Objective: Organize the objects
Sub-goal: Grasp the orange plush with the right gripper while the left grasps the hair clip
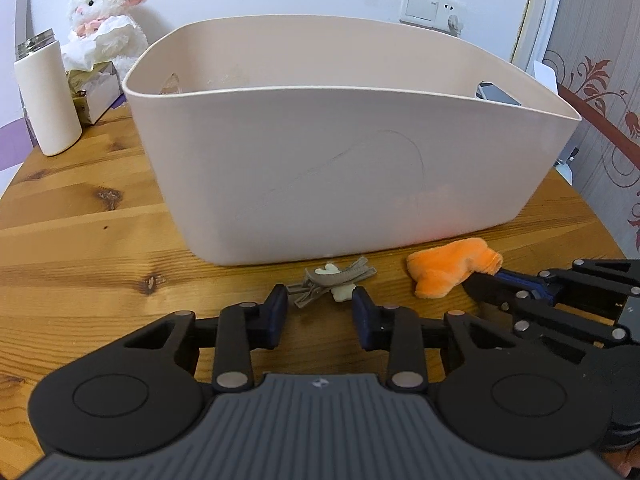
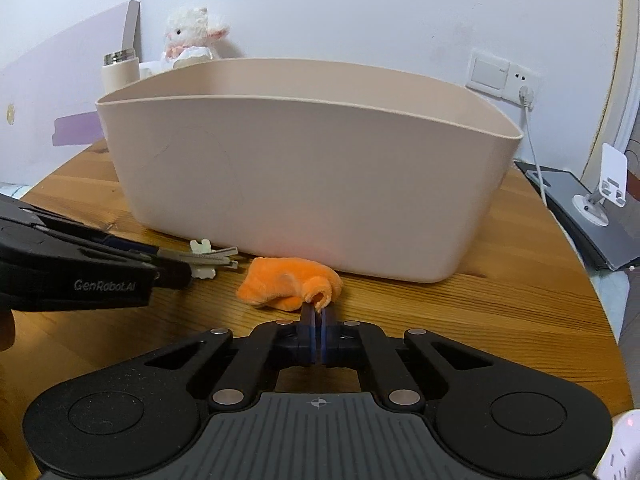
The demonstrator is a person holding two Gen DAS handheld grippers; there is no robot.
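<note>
Our right gripper (image 2: 319,312) pinches the orange plush's (image 2: 288,282) rolled end; our left gripper (image 1: 320,300), jaws apart, straddles the hair clip (image 1: 334,278), lying crosswise.

A home bedroom: plush lamb (image 1: 106,20), tissue box (image 1: 96,88), wooden table (image 1: 80,240), floral wallpaper (image 1: 600,92).

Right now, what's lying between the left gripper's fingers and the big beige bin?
In the left wrist view, a grey hair clip lies on the wooden table between the open left gripper and the beige bin.

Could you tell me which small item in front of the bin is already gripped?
The orange plush piece: the right gripper pinches its edge; the hair clip lies free.
</note>
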